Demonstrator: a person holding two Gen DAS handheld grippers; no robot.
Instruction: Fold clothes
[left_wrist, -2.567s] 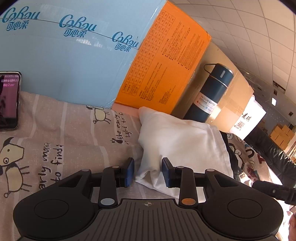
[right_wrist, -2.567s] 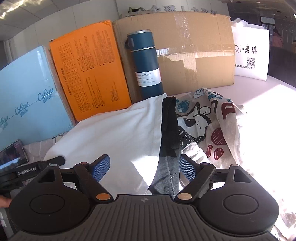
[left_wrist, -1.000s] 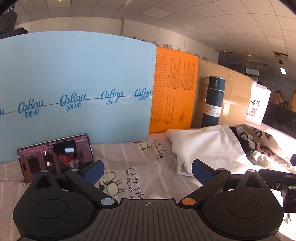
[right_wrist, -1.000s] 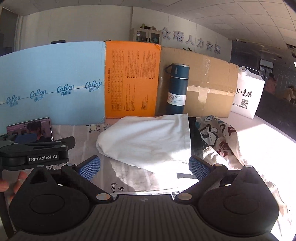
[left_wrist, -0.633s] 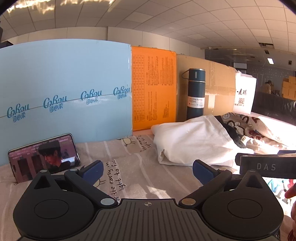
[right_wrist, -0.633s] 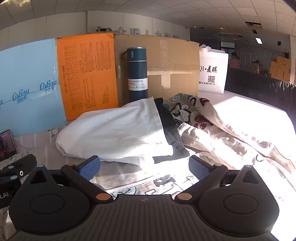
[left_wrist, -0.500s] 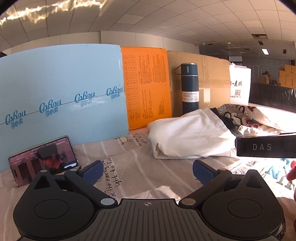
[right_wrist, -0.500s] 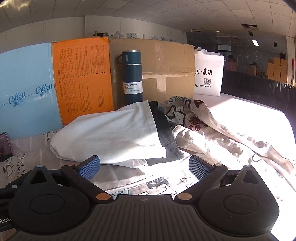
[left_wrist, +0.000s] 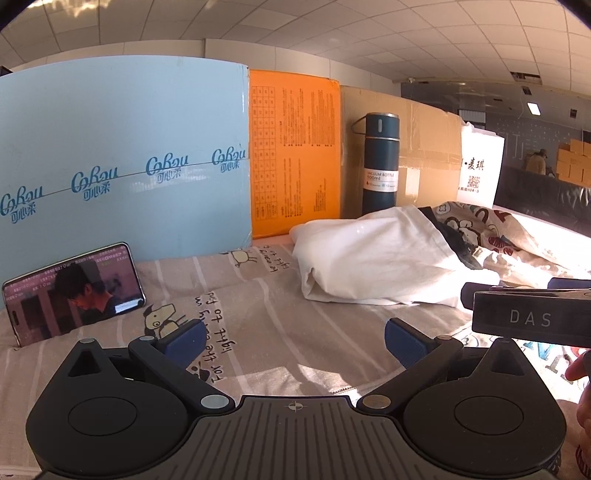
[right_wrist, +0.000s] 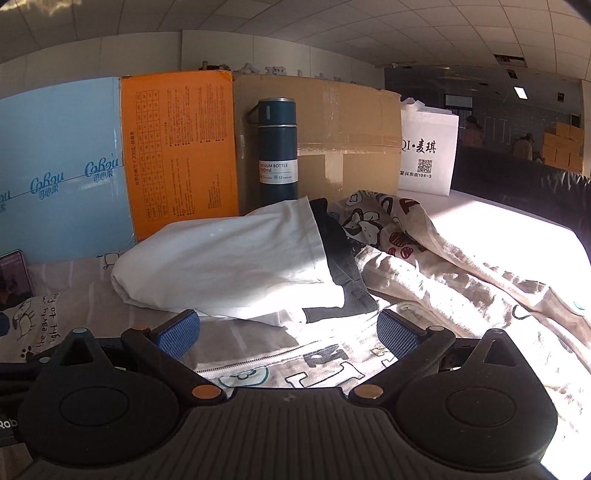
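A folded white garment (left_wrist: 373, 254) (right_wrist: 229, 258) lies on the bed on top of a dark garment (right_wrist: 341, 254) (left_wrist: 456, 240). A crumpled cream garment with cartoon prints (right_wrist: 436, 266) (left_wrist: 495, 236) lies to their right and spreads toward the front. My left gripper (left_wrist: 293, 341) is open and empty over the striped cartoon sheet (left_wrist: 258, 306), short of the white garment. My right gripper (right_wrist: 288, 334) is open and empty above the printed garment's near edge, just in front of the white garment. The right gripper's body shows at the right of the left wrist view (left_wrist: 532, 317).
A blue vacuum bottle (left_wrist: 380, 162) (right_wrist: 277, 151) stands behind the clothes. Light-blue (left_wrist: 122, 166), orange (left_wrist: 295, 151) and brown cardboard boxes (right_wrist: 351, 140) wall the back. A phone (left_wrist: 74, 291) leans on the blue box. A white bag (right_wrist: 428, 155) stands at the right.
Both grippers let go of the clothes, opened wide and drew back from the stack. In the last half second both views shifted only slightly.
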